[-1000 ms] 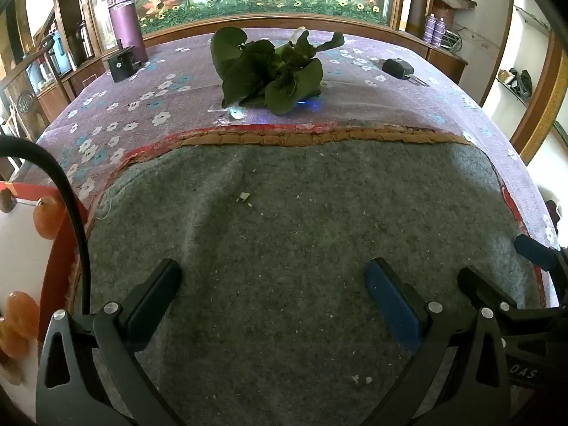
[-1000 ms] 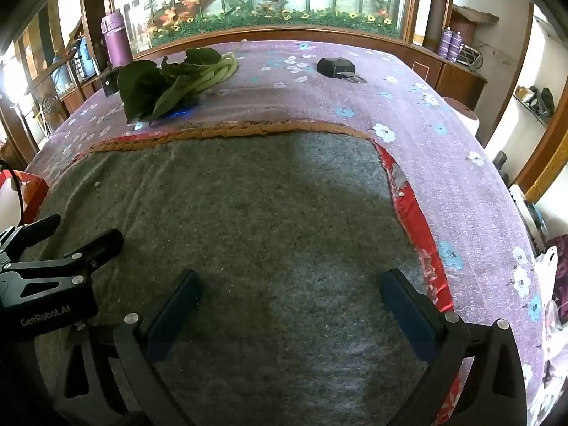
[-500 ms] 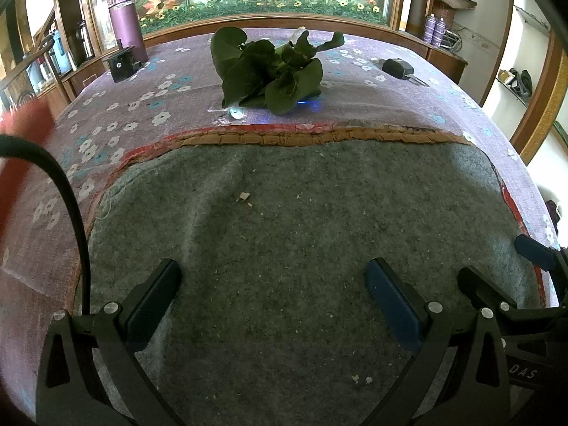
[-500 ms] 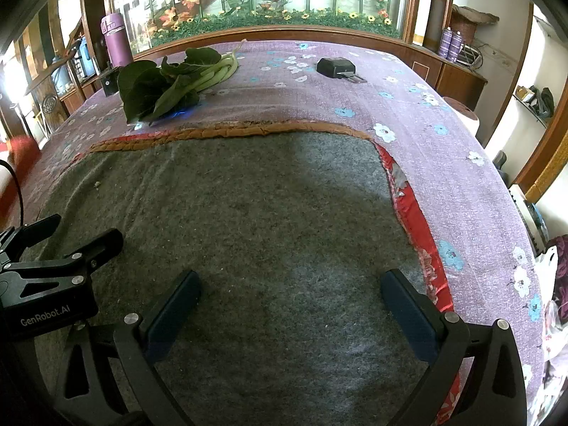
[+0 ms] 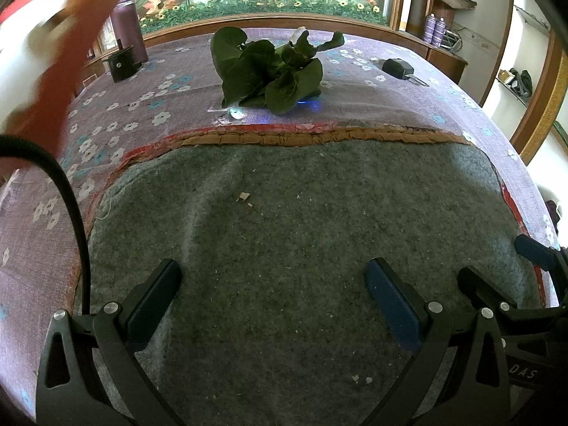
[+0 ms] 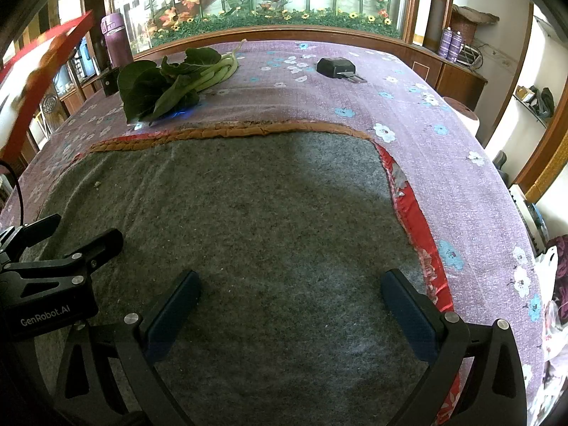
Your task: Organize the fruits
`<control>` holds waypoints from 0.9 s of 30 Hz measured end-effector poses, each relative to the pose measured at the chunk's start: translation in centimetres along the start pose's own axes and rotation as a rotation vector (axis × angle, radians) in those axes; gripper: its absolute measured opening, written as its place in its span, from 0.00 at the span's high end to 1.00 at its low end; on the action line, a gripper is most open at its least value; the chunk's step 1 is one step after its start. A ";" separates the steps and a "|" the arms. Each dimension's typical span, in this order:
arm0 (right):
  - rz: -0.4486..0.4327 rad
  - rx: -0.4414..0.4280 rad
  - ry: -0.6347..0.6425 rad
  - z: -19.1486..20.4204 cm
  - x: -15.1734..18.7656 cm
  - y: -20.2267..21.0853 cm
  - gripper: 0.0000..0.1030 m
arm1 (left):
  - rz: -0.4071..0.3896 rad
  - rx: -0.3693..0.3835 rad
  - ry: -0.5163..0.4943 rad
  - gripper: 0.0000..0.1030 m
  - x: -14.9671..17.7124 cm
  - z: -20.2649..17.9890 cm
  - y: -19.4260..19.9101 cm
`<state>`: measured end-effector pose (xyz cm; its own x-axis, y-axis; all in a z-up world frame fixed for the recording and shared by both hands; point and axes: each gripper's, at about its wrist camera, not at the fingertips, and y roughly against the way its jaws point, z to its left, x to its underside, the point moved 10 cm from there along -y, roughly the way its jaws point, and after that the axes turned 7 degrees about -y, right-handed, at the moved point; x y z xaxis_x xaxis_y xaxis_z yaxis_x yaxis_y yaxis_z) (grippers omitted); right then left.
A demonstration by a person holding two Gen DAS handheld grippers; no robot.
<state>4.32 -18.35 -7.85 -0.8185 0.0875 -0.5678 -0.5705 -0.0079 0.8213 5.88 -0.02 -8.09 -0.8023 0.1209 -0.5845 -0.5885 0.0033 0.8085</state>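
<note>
- Hovering low over the grey felt mat (image 5: 284,248), the left gripper (image 5: 273,284) has its jaws spread wide, with nothing between the black finger and the blue-padded one.
- Beside it, the right gripper (image 6: 291,294) has its two blue-padded jaws spread just as wide above the same felt, and they hold nothing.
- Each tool shows in the other's view: the right one at the lower right edge of the left camera, the left one at the lower left edge of the right camera.
- Small pale crumbs (image 5: 244,197) lie scattered on the felt ahead of the left jaws.
- An orange ruffled trim (image 6: 227,131) and a red satin border (image 6: 411,206) edge the mat, which lies on a purple tablecloth printed with white and blue flowers (image 6: 443,163).
- Well ahead, on the cloth, lies a bunch of dark green leafy vegetable with pale stalks (image 6: 170,81), and a black key fob (image 6: 335,66) sits to its right.
- A blurred red-rimmed white tray (image 5: 39,53) is in the air at the upper left; an orange smear on it may be the fruit, but I cannot tell.
- A purple flask (image 6: 115,41) stands at the far left of the table.
</note>
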 end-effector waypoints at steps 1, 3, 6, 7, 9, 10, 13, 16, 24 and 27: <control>0.000 0.000 0.000 0.0 0.0 0.0 0.00 | 0.000 0.000 0.000 0.00 0.0 0.0 0.0; 0.000 0.000 0.000 0.0 0.0 0.0 0.00 | 0.000 0.000 0.000 0.00 0.0 0.0 0.0; 0.000 0.000 0.000 0.0 0.0 0.0 0.00 | 0.000 0.000 0.000 0.00 0.0 0.0 0.0; 0.000 0.000 0.000 0.0 0.0 0.0 0.00 | 0.000 0.000 0.000 0.00 0.0 0.0 0.0; 0.000 0.000 0.000 0.0 0.0 0.0 0.00 | 0.000 0.000 0.000 0.00 0.0 0.0 0.0; 0.000 0.000 0.000 0.0 0.0 0.0 0.00 | 0.000 0.000 0.000 0.00 0.0 0.0 0.0; 0.000 0.000 0.000 0.0 0.0 -0.1 0.00 | 0.000 0.000 0.000 0.00 0.0 0.0 0.0; 0.000 0.000 0.000 0.0 0.0 -0.1 0.00 | 0.000 0.000 0.000 0.00 0.0 0.0 0.0; -0.001 0.000 0.000 0.0 0.0 -0.1 0.00 | 0.002 0.000 -0.001 0.00 0.0 0.2 0.1; 0.000 0.000 0.000 0.0 0.0 -0.1 0.00 | 0.002 0.000 -0.002 0.00 -0.1 0.3 0.2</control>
<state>4.44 -18.31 -7.93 -0.8184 0.0874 -0.5679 -0.5707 -0.0079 0.8211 5.88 0.22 -7.87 -0.8035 0.1225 -0.5826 -0.5867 0.0031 0.8098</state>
